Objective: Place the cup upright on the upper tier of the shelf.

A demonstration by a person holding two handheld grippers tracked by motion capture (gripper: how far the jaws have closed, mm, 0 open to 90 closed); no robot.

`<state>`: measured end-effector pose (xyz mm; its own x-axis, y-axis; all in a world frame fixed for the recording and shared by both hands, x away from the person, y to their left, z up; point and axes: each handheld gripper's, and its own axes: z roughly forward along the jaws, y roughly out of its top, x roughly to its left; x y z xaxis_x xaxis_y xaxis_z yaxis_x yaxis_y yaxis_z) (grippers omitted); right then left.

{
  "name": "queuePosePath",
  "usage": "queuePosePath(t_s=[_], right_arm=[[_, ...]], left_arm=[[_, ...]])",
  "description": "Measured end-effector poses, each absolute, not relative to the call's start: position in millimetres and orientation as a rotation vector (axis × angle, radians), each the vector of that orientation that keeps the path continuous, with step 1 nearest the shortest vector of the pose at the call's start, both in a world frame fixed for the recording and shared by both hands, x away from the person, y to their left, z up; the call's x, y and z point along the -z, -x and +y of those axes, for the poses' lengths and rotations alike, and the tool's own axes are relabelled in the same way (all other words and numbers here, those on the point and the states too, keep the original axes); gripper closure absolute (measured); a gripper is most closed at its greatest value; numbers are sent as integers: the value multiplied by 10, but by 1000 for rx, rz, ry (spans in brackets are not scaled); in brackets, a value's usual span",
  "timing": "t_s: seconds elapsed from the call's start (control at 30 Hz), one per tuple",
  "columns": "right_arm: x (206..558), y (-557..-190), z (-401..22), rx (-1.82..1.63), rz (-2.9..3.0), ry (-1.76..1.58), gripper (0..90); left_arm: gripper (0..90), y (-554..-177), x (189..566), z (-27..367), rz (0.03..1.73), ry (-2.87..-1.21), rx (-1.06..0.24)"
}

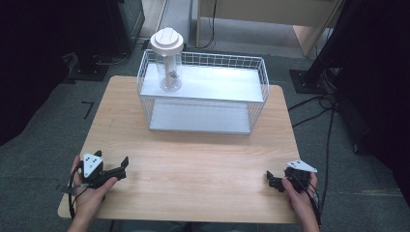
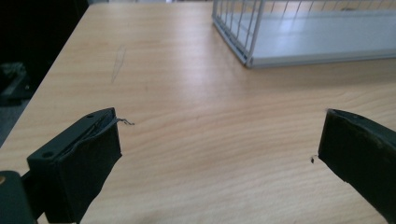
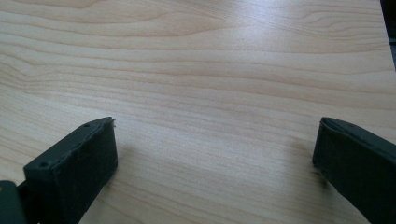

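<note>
Between the jaws of the left gripper (image 1: 115, 170) lay only bare wood — they stood wide apart and held nothing, and the same was true for the right gripper (image 1: 273, 181), whose jaws were also spread over the plain table (image 1: 193, 164). Far ahead of both pairs of fingers, at the far side of the table, stood the white wire basket (image 1: 203, 92), and inside its left end the clear bottle (image 1: 170, 72) with a wide white cap (image 1: 167, 41) stood upright, its cap rising above the basket rim. The work seemed not yet begun, and the bottle looked like the thing to be reached. What could go wrong, I judged: the bottle was tall and narrow, so a push from one finger on its side could tip it against the wires; the clear wall looked smooth and might slip if the fingers closed too low or off the middle; and a low approach could catch a jaw on the basket rim. For room, the wood between the fingers and the basket was open, so both grippers could travel forward freely — yet each rested close to the near edge of the table, and the left one also near the left edge, so there was little space to draw back or outward.
</note>
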<state>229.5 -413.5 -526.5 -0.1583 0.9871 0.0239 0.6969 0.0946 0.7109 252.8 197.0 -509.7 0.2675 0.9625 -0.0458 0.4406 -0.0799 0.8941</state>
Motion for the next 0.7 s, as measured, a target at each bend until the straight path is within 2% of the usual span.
queuePosePath(t_s=[0.23,0.53,0.7], right_arm=[[5266,-2296,-4133,-822,1912,-1645,0],[5265,-2295,-4132,-823,1912,-1647,0],[5265,-2295,-4132,-822,1912,-1647,0]], left_arm=[[0,-2490,5124,1989,1343,-1787,-745],[0,-2488,5150,2096,1467,-1848,-666],[0,-2480,5161,2134,1511,-1879,-671]])
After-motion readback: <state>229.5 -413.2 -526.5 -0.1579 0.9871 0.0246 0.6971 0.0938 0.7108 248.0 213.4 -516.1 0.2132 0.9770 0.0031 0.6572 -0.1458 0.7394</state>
